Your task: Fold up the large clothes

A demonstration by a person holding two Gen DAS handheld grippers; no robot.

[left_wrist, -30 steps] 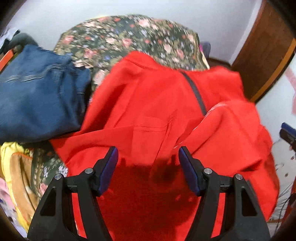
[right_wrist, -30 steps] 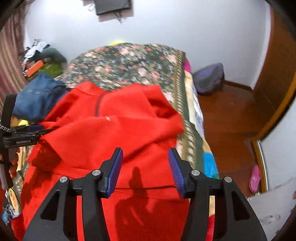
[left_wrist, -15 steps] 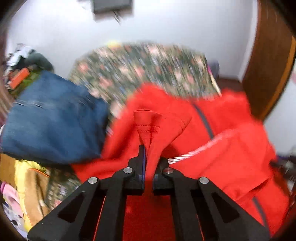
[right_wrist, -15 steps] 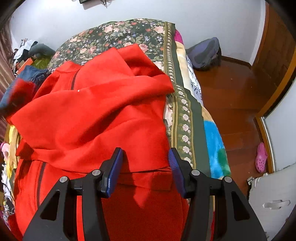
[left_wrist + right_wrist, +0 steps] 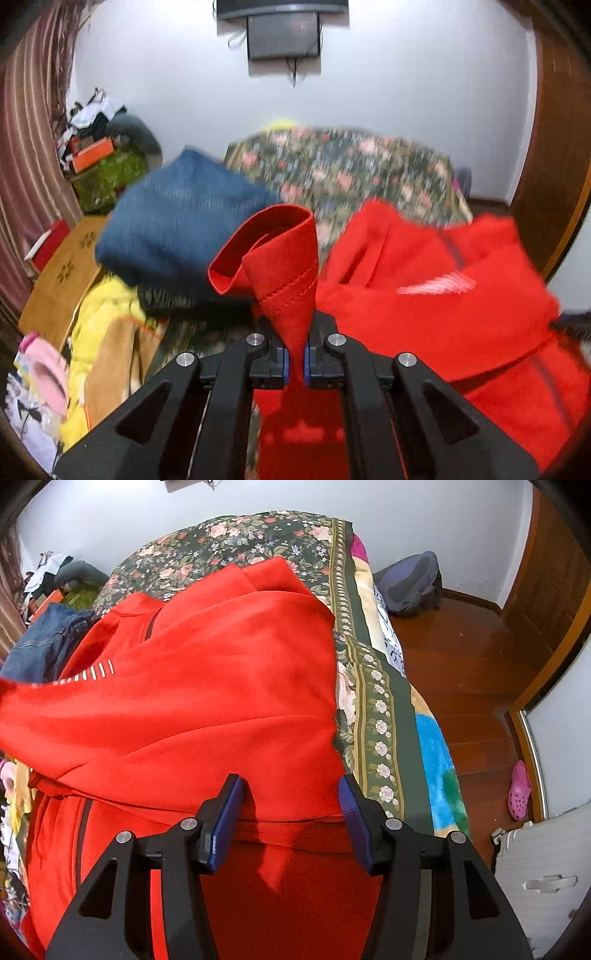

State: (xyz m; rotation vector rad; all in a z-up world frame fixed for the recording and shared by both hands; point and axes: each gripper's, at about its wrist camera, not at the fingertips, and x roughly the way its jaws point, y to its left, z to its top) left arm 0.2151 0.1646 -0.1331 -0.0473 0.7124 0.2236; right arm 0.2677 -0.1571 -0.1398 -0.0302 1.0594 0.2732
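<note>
Red jacket: my left gripper just pinched its hem at six o'clock, lifting; right gripper spread, widening.

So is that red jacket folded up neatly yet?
Not yet. The red jacket lies rumpled across the bed, one flap doubled over, and the left tool pinches a hem.

Even indoor light; left view motion-blurred, right sharp, both fisheye-bent at edges.
</note>
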